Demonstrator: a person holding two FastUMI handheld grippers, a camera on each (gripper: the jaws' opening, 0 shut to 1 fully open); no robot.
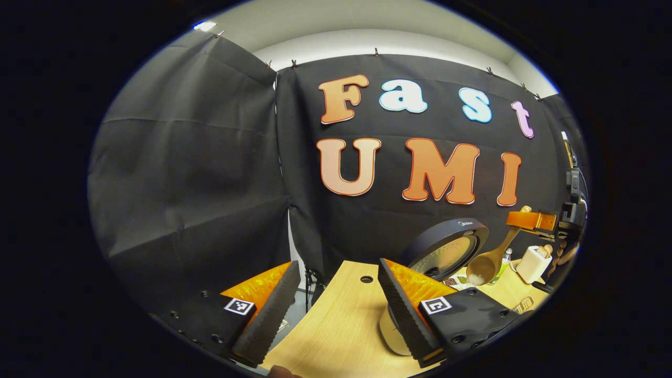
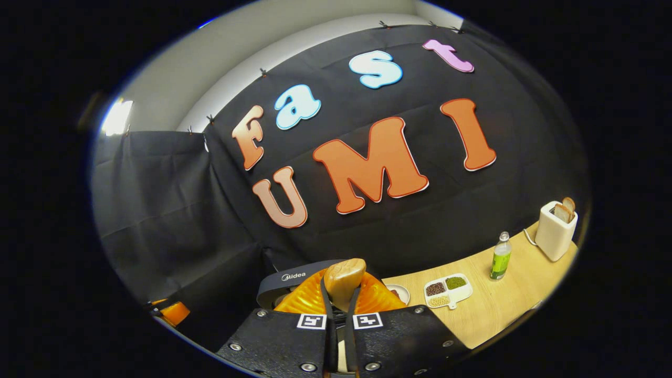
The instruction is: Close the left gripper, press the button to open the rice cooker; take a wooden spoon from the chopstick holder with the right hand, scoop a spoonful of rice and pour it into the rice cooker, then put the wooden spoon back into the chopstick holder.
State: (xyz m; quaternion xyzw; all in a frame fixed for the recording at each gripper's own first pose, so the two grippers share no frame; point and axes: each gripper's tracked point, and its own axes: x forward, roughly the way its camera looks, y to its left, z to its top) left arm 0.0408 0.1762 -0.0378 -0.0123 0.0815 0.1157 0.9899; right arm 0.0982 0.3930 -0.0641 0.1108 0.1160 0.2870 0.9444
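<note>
In the left gripper view the rice cooker stands on the table with its round dark lid raised; my own finger hides most of its body. My left gripper is open and empty, low over the table, left of the cooker. Farther right, the right gripper holds the wooden spoon handle up, with a little white rice in its bowl, beside the lid. The white chopstick holder stands behind it. In the right gripper view my right gripper is shut on the spoon handle, above the cooker lid.
A white divided tray of grains, a small plate, a green bottle and the chopstick holder with wooden utensils sit along the light wooden table. The table has a cable hole near its back edge.
</note>
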